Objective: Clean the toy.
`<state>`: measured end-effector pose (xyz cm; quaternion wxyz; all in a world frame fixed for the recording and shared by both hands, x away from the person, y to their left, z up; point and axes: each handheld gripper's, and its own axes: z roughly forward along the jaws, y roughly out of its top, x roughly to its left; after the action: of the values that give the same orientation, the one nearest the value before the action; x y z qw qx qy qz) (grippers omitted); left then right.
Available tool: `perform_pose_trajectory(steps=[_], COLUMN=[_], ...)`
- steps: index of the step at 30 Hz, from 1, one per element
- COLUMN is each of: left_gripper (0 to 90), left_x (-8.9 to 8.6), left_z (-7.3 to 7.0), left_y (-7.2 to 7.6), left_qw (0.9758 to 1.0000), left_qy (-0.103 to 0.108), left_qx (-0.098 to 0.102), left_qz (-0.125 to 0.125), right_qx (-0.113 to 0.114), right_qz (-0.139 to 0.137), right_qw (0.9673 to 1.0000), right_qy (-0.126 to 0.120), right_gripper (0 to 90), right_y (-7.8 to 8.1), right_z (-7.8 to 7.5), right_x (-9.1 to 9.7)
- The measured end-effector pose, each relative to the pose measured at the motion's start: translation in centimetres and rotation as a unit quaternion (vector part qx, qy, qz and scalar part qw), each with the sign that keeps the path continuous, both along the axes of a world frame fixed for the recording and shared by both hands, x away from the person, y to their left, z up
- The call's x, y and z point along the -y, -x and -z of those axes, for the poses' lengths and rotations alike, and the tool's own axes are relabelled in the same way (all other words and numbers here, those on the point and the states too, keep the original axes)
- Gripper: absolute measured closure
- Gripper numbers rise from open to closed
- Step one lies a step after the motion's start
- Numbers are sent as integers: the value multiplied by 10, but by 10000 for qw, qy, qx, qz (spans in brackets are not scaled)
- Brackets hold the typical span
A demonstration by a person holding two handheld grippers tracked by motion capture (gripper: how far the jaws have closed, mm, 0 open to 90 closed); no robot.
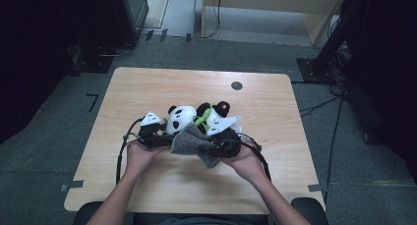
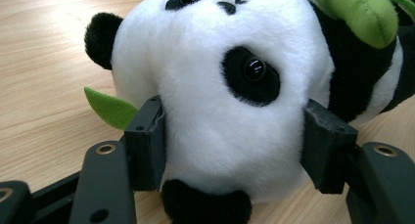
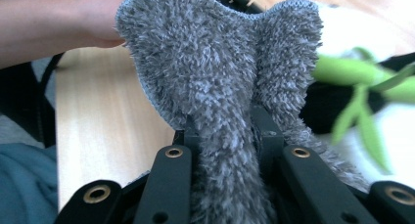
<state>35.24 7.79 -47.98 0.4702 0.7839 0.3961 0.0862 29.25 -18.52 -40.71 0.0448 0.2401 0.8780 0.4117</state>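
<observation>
A black-and-white plush panda (image 1: 181, 118) (image 2: 230, 87) lies on its side at the middle of the wooden table (image 1: 147, 87), with a green plush bamboo sprig (image 1: 201, 118) (image 2: 364, 13) at its chest. My left gripper (image 1: 164, 134) (image 2: 234, 136) is shut on the panda's head, its pads (image 2: 147, 141) pressing into the fur on both sides. My right gripper (image 1: 205, 145) (image 3: 222, 126) is shut on a fuzzy grey cloth (image 1: 189, 141) (image 3: 215, 53), held up right beside the panda's front. The person's left hand (image 3: 73, 18) lies behind the cloth.
A small black round cap (image 1: 236, 85) sits in the tabletop near the far edge. Cables (image 1: 334, 112) run over the grey floor at the right. Dark equipment (image 1: 128, 14) and a wooden cabinet (image 1: 275, 4) stand beyond the table.
</observation>
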Motion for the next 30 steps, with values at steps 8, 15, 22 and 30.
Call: perform_pose_trajectory(steps=[8, 15, 22, 30], left_gripper=[354, 347, 354, 360], left_x=[0, 0, 1, 2], left_z=[-1, -2, -3, -4], left_y=[-3, -4, -4, -3], left_qw=[10000, 9999, 9999, 9999], left_qy=[49, 23, -9, -11], left_qx=[-78, -103, -107, -97], left_qz=[-11, 14, -24, -53], right_qx=[-359, -526, -452, -410], right_qz=[-37, -64, 82, 203], right_qw=[9993, 9984, 9987, 9985], right_qy=[108, 193, 232, 302], right_gripper=[756, 755, 755, 754], right_y=[3, 7, -5, -25], right_z=[23, 38, 51, 59], right_x=[-5, -11, -23, -49])
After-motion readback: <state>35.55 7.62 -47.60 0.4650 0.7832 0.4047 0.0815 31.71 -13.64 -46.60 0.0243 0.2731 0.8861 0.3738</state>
